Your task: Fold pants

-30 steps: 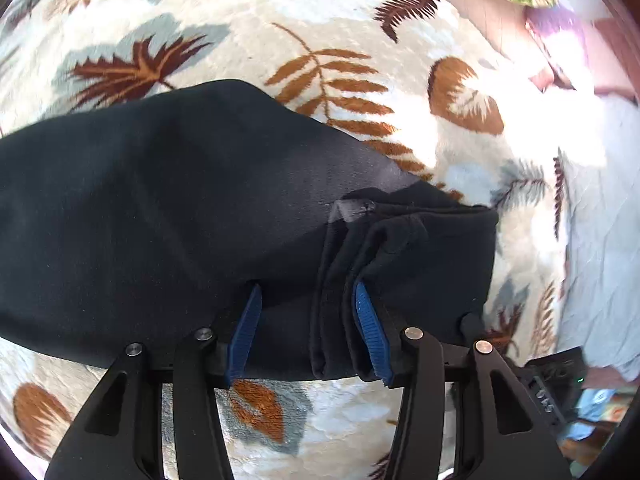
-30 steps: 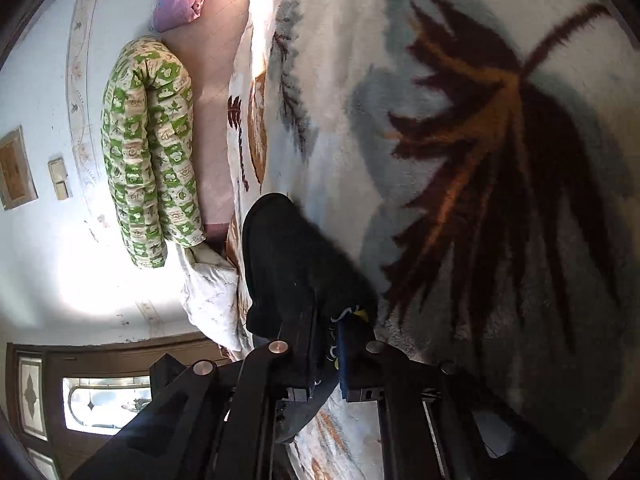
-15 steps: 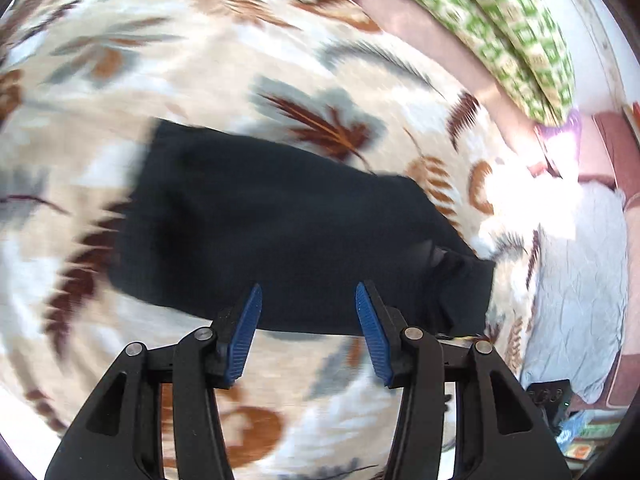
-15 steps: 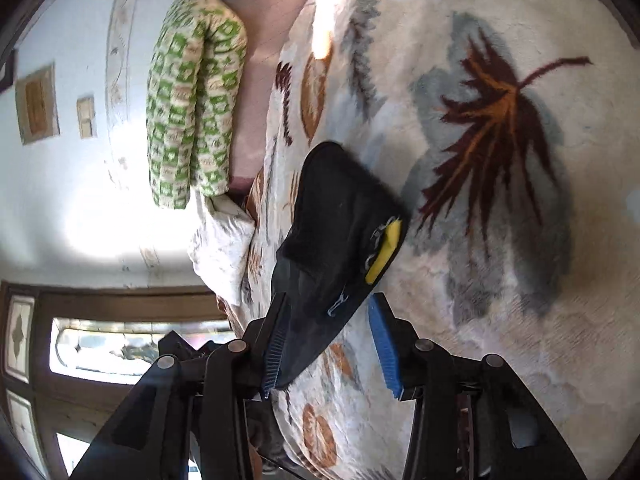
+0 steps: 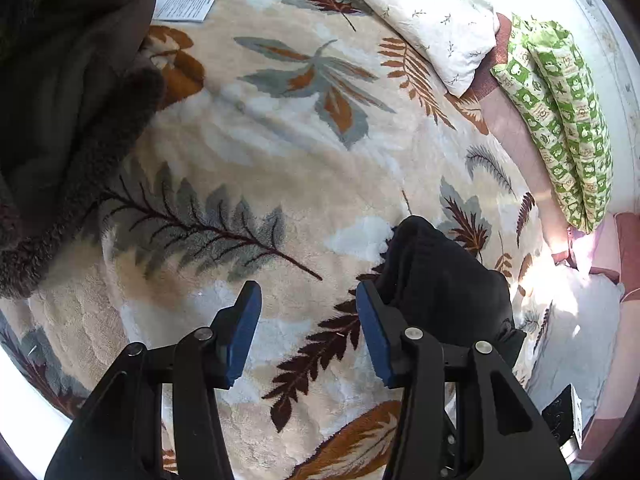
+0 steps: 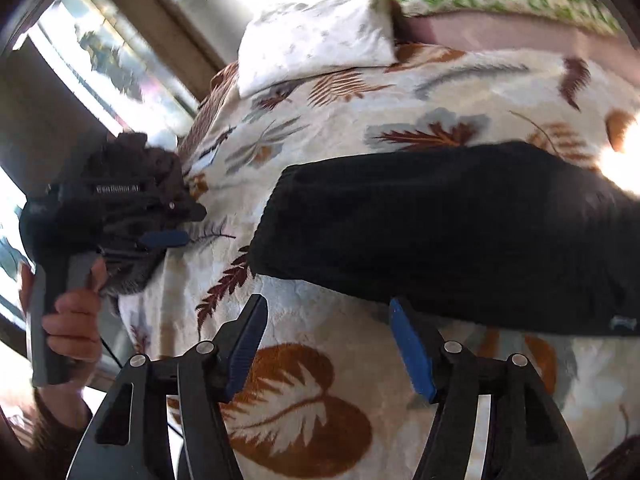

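1. The black pants [image 6: 448, 236] lie folded into a long flat band on the leaf-patterned blanket [image 5: 280, 152] that covers the bed. In the right wrist view the band runs from about the middle of the blanket toward its right edge.
2. Your right gripper [image 6: 336, 344] hangs above the blanket, just in front of the near long edge of the pants. Its jaws are opening at this moment and nothing is between the blue pads [image 6: 412, 352] — only the blanket with a big orange leaf shows there.
3. Your left gripper [image 5: 308, 328] points down at the blanket, beside one end of the pants. In the left wrist view this end [image 5: 444, 276] shows as a dark bundle just right of the right pad, partly behind it; I cannot tell if it touches.
4. The left jaws stand moderately apart and hold nothing.
5. In the right wrist view your left hand [image 6: 76, 312] grips the gray handle at the left edge of the bed, well apart from the pants.
6. A white pillow [image 5: 432, 16] and a green patterned cushion [image 5: 560, 120] lie along the far edge of the bed — a dark fuzzy cloth [image 5: 60, 120] covers its far left corner.
7. A white paper label [image 5: 182, 8] lies next to that dark cloth.
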